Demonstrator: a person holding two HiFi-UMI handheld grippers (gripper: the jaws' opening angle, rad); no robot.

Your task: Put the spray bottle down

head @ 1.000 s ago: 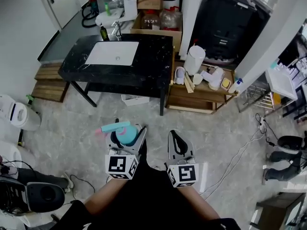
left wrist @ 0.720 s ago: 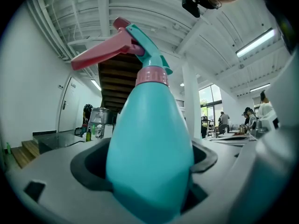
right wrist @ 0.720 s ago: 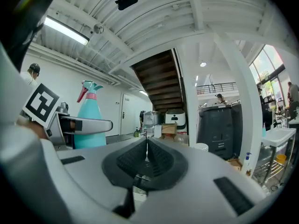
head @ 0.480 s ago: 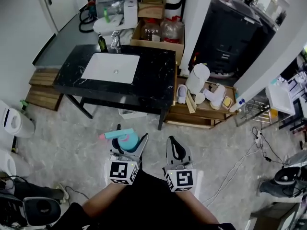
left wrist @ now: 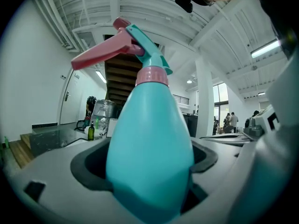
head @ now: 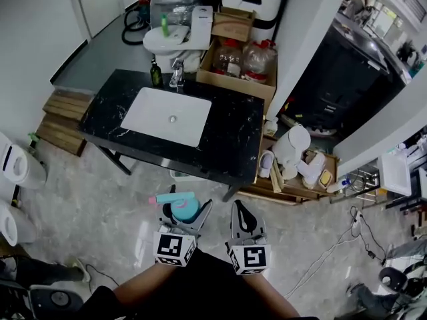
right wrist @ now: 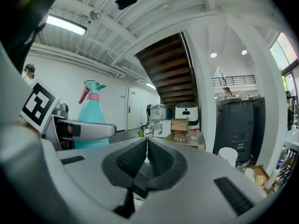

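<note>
My left gripper is shut on a teal spray bottle with a pink trigger, held upright in the air over the floor, short of the black counter. In the left gripper view the spray bottle fills the middle, squeezed between the grey jaws. Just right of it my right gripper is shut with nothing in it; its pads meet. The right gripper view shows the spray bottle at the left, beside the left gripper's jaw.
A white sink is set in the black counter, with a faucet and a dark bottle behind it. A low wooden shelf with a white kettle stands to the right. Cardboard box with jugs behind. Cables lie on the floor.
The view has advanced toward the counter, which now sits lower and nearer in the head view. Both grippers keep the same pose; the left one still grips the bottle.
</note>
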